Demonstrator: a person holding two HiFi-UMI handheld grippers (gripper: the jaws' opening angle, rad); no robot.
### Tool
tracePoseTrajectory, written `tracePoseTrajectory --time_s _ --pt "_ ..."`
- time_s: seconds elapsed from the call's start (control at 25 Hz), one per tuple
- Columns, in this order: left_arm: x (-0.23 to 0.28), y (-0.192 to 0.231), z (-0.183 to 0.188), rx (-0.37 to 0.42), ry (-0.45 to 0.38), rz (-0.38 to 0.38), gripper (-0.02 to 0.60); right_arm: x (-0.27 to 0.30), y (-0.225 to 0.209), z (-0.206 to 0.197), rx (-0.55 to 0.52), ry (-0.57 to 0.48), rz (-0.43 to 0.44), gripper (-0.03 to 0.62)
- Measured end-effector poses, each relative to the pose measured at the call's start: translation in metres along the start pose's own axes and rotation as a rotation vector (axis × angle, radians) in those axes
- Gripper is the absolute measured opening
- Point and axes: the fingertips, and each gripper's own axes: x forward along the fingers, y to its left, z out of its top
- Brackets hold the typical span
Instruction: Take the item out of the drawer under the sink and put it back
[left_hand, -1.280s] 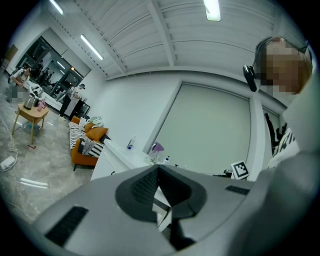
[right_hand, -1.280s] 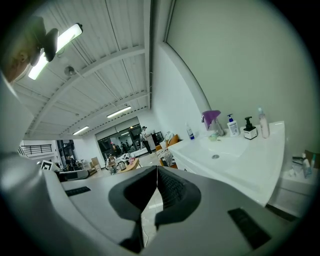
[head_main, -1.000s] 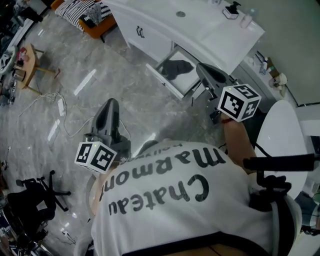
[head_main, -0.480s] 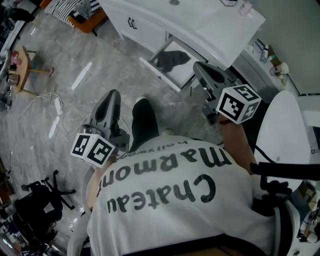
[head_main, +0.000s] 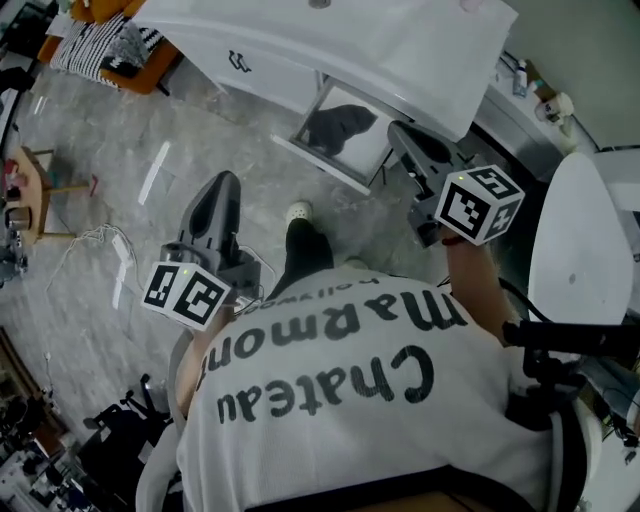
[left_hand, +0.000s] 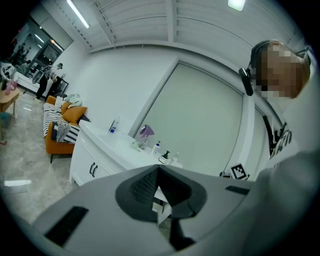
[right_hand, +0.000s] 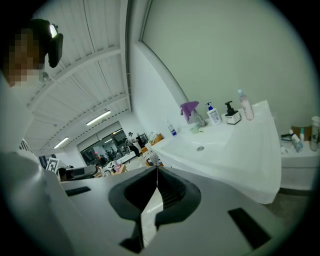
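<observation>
currently, the left gripper (head_main: 222, 185) and right gripper (head_main: 405, 135) have fingers clenched, empty. the dark item (head_main: 340, 128) lies in the open drawer (head_main: 325, 160), just beside the right fingers, well apart from the left.

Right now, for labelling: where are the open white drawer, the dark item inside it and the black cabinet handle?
open white drawer (head_main: 368, 148), head view, its bare floor.
dark item (head_main: 335, 125), head view, its middle.
black cabinet handle (head_main: 240, 62), head view, its middle.
</observation>
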Motion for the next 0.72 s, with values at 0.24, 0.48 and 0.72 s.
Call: tracePoseTrajectory --time_s 0.24,0.48,0.72 --pt "0.048 0.031 0.036 0.02 0.051 -0.091 0.009 0.036 -0.003 0.015 0.035 -0.024 -0.071 0.012" --pt "0.08 0.058 0.066 0.052 0.085 -0.17 0.009 0.063 -0.004 0.031 0.061 -0.076 -0.142 0.012" --pt "0.1 0.084 0.073 0.068 0.126 -0.242 0.009 0.082 -0.001 0.031 0.072 -0.13 -0.209 0.011"
